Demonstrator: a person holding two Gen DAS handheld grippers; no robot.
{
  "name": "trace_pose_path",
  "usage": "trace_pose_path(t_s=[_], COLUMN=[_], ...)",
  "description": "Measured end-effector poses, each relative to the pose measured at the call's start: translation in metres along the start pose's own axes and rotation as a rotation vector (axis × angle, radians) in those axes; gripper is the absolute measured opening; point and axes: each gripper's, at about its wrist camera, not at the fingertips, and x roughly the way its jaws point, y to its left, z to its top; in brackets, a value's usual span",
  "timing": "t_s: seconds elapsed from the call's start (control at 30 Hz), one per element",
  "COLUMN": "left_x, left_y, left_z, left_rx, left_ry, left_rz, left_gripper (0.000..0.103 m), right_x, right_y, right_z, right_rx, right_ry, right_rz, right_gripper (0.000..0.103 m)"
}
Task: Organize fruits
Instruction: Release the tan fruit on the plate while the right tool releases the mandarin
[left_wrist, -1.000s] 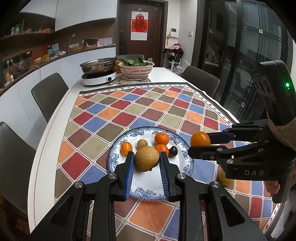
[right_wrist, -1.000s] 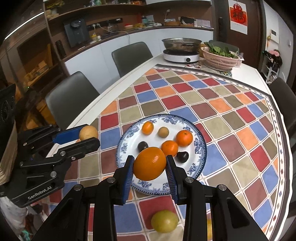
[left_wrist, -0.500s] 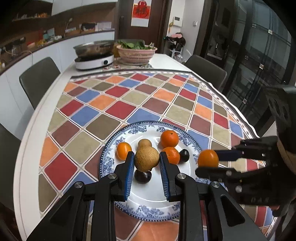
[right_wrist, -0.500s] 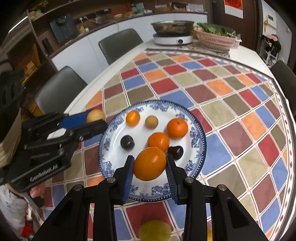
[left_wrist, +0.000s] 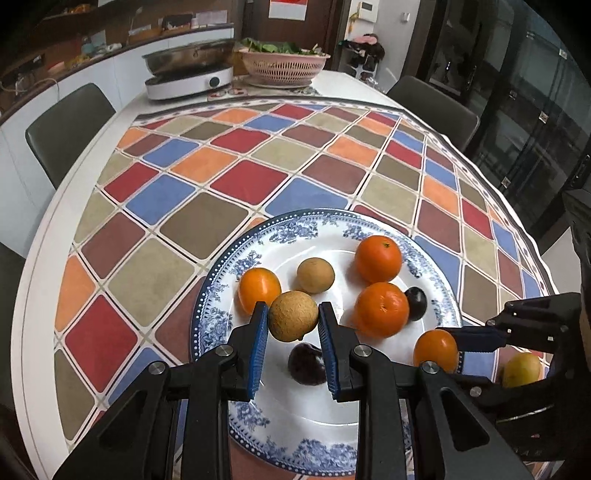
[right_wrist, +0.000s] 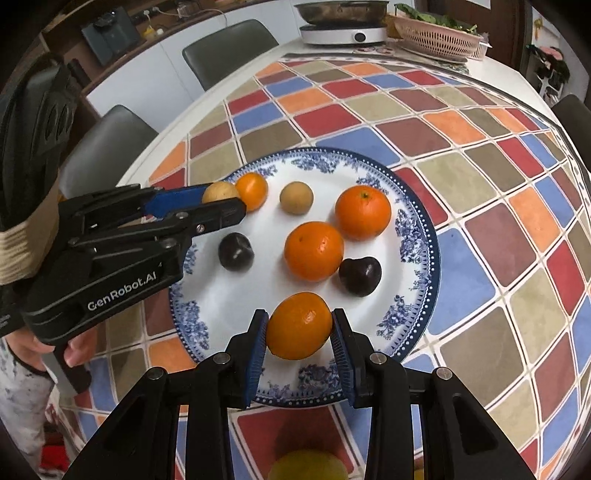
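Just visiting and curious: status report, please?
Left gripper shut on tan fruit. Right gripper shut on orange. Both over plate. Six fruits already there, landing room tight.

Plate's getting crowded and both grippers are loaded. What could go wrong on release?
1. The tan fruit in the left gripper hangs above a dark plum; dropped there, it may knock or roll off it.
2. The orange in the right gripper sits over the plate's near rim; it could roll off onto the tablecloth.
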Motion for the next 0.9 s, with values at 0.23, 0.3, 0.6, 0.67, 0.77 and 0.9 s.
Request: trace_pose_path(t_s=[0.23, 0.3, 0.6, 0.67, 0.77, 0.9], left_x=[0.003, 0.000, -0.032, -0.040, -0.056, -0.076], left_y=[0.001, 0.001, -0.007, -0.009, -0.014, -0.021], left_z=[0.000, 0.000, -0.004, -0.006, -0.010, -0.014], left_rx=[-0.003, -0.004, 0.011, 0.021, 0.028, 0.037], left_ry=[0.005, -0.002, -0.040, -0.050, -0.069, -0.093], left_rz=[0.002, 0.003, 0.040, 0.053, 0.062, 0.065], left_gripper=[0.037, 0.041, 0.041, 0.041, 0.041, 0.041], right_x=[0.005, 0.005, -0.009, -0.015, -0.027, -0.048], right_y=[-0.004, -0.005, -0.003, -0.001, 0.003, 0.009], right_z=[0.002, 0.003, 0.001, -0.001, -0.004, -0.008], right_rx=[0.004, 0.005, 0.000, -0.007, -0.017, -0.026], right_ry=[0.007, 0.004, -0.037, -0.049, -0.078, -0.122], right_rz=[-0.029, -0.037, -0.036, -0.041, -0.054, -0.054], right_gripper=[0.036, 0.036, 0.039, 0.039, 0.039, 0.039])
